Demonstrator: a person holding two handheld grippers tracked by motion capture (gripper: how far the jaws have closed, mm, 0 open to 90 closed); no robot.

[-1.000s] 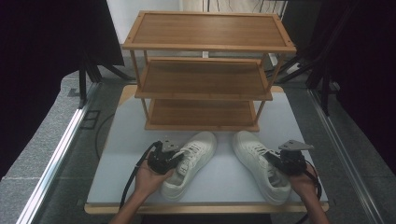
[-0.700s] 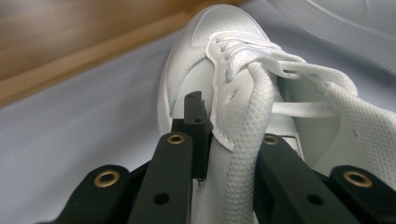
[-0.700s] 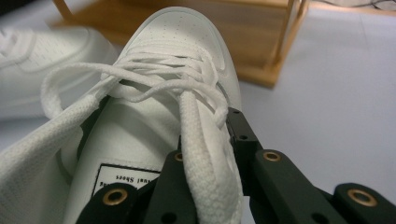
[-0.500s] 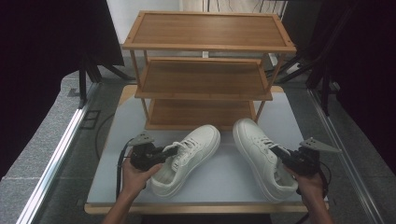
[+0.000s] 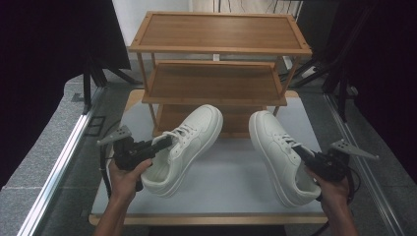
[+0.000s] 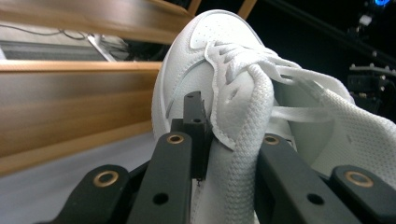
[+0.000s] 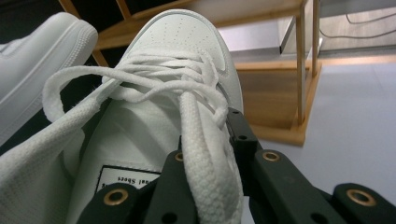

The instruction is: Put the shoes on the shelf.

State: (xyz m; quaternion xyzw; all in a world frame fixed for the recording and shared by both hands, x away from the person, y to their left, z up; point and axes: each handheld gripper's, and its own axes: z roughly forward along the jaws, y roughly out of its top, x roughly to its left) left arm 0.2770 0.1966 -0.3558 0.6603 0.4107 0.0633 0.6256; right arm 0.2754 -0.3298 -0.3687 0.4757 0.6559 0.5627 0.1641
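Note:
Two white lace-up sneakers are held up in front of a wooden three-tier rack. My left gripper is shut on the side wall of the left sneaker by its laces, and the toe points at the lowest shelf. From the left gripper view the gripper pinches that mesh-lined wall of the sneaker, one jaw outside and one inside. My right gripper is shut on the right sneaker the same way. In the right gripper view the gripper clamps the collar of this sneaker.
The rack stands at the far end of a pale table mat with a wooden front edge. Its bare shelves face me. The left sneaker lies close beside the right one. Dark curtains and stands flank the table.
Both hands have risen and lifted the sneakers off the mat toward the rack. The left hand has also swung out to the left, tilting its sneaker's toe to the right.

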